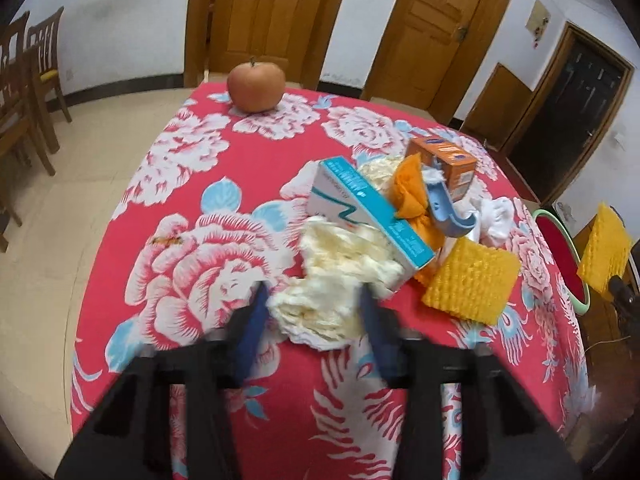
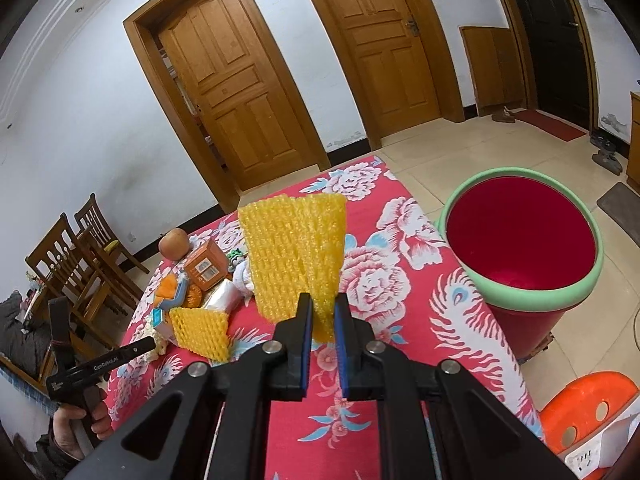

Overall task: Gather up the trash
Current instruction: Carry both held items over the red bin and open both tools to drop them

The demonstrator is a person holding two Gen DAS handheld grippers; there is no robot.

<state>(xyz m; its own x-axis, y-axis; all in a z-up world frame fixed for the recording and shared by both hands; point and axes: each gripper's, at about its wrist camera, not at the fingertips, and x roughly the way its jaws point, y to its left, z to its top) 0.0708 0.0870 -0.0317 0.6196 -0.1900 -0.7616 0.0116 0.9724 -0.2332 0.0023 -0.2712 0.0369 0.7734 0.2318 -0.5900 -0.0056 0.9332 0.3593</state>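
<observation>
My left gripper (image 1: pixel 314 306) is low over the red floral tablecloth (image 1: pixel 192 200), its blue pads set against both sides of a crumpled cream paper wad (image 1: pixel 332 264). Behind the wad lies a trash pile: a teal-and-white box (image 1: pixel 372 208), orange paper (image 1: pixel 412 196), a blue plastic piece (image 1: pixel 448 216), an orange box (image 1: pixel 444 160), white tissue (image 1: pixel 496 216) and a yellow foam net (image 1: pixel 472 280). My right gripper (image 2: pixel 323 312) is shut on a second yellow foam net (image 2: pixel 296 248), held upright above the table's right side. Close by is the red bin with a green rim (image 2: pixel 532 298).
An apple (image 1: pixel 256 86) sits at the table's far end. Wooden chairs (image 1: pixel 32 80) stand on the left by the wall. An orange plastic stool (image 2: pixel 592 408) is beside the bin. A hand (image 2: pixel 76 428) holds the left gripper's handle. Closed wooden doors line the back wall.
</observation>
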